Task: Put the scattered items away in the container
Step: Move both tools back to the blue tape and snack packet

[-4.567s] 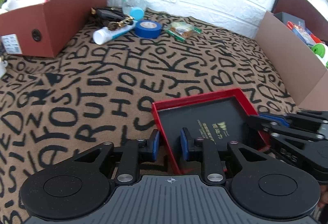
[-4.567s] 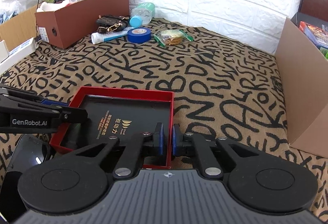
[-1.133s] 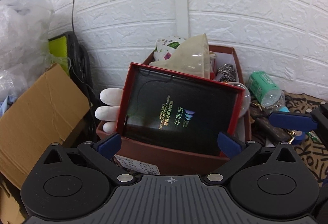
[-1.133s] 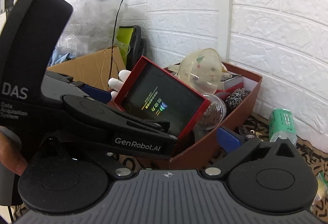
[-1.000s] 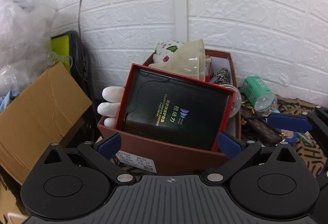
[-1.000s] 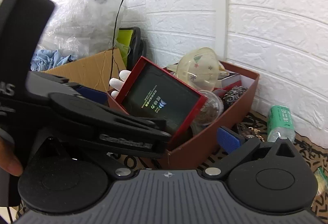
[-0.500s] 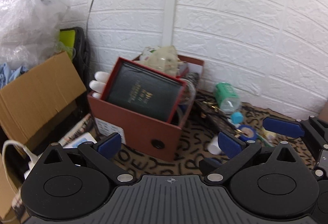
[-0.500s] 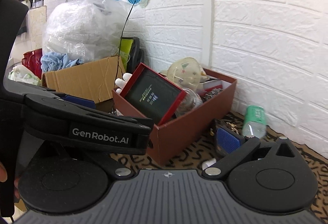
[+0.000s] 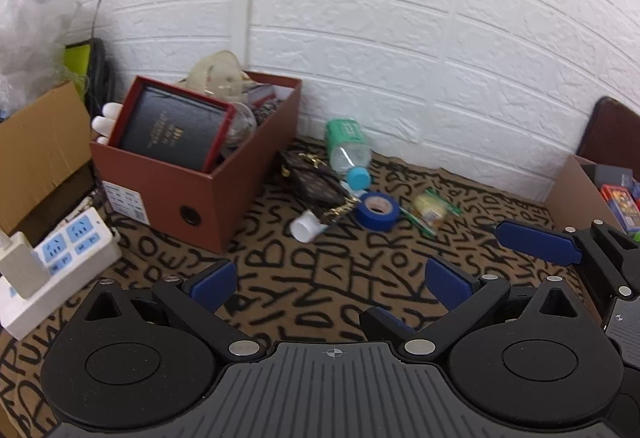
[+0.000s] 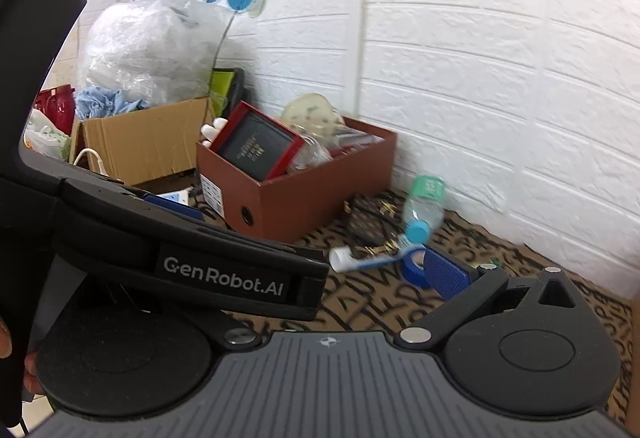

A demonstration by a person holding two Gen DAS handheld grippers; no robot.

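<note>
Since both tools hang empty with jaws spread wide, the next pick looks unstarted. At left centre of the left wrist view, the brown container (image 9: 208, 193) stands on the patterned desk (image 9: 304, 278), already heaped: a red-rimmed black box (image 9: 172, 127) leans tilted over its near end because clutter beneath keeps it from lying flat. Right of it, mid-frame, the scattered items lie bunched together: a dark wallet (image 9: 316, 183), a clear bottle (image 9: 347, 151) with green label, a white tube (image 9: 306, 230) and blue tape (image 9: 377, 211), then a snack packet (image 9: 431, 211). The left tool (image 9: 332, 282) fills the bottom; the right tool (image 9: 476, 242) intrudes at lower right. A white power strip (image 9: 60, 258) sits at far left.
</note>
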